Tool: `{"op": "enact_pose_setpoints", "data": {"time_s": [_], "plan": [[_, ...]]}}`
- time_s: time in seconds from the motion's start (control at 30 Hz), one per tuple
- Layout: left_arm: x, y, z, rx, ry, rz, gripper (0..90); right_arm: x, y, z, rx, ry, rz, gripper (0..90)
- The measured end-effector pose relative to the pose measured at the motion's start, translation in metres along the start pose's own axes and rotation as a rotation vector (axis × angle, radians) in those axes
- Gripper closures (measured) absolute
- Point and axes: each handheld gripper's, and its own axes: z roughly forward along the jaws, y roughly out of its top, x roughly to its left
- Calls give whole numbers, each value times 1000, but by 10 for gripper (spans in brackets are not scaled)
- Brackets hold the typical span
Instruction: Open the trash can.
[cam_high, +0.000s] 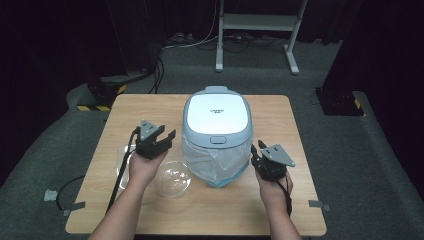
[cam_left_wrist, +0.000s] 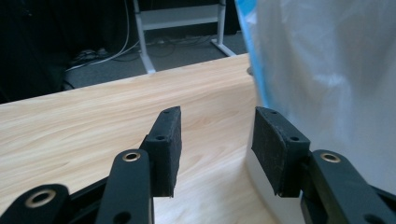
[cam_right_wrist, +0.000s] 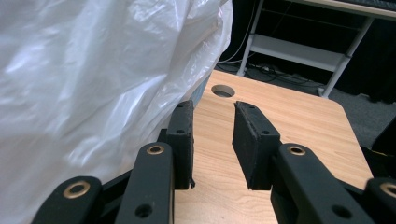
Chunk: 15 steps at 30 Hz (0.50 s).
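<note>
Bin (cam_high: 216, 125) with white lid, lined with a white plastic bag (cam_high: 212, 160), stands mid-desk (cam_high: 280, 215). Left gripper (cam_high: 161, 137) hovers just beside the bag's left flank, right gripper (cam_high: 257, 155) just beside its right; both sets of jaws are spread, nothing between them. Clear plastic bowl (cam_high: 173, 178) sits near the left hand (cam_high: 142, 167).

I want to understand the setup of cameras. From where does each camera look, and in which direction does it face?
High view: above the person's side, looking forward and down on the wooden table; forearms, left tongs and right tongs show.
Left gripper view: rides on the left tongs, looking along the tabletop; bin liner at its right.
Right gripper view: rides on the right tongs, looking along the tabletop; liner at its left.
Shared: the white liner of the lidded bin, the table, the white stand behind.
</note>
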Motion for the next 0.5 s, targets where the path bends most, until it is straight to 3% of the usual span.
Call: {"op": "enact_pose_setpoints", "data": {"time_s": [0.17,0.3,0.37,0.4,0.5], "plan": [[27,-18,-33,-17,33,-3,495,2,-7,-11,-22,-19,5,668],[51,-43,-62,2,63,-29,483,3,-13,-16,-33,-29,17,649],[60,-56,-73,16,106,-22,483,3,-15,-16,-24,-23,13,640],[70,-68,-84,22,114,-52,485,3,-18,-18,-22,-19,13,639],[79,-80,-96,31,131,-70,485,5,-22,-18,-10,-15,-2,631]]}}
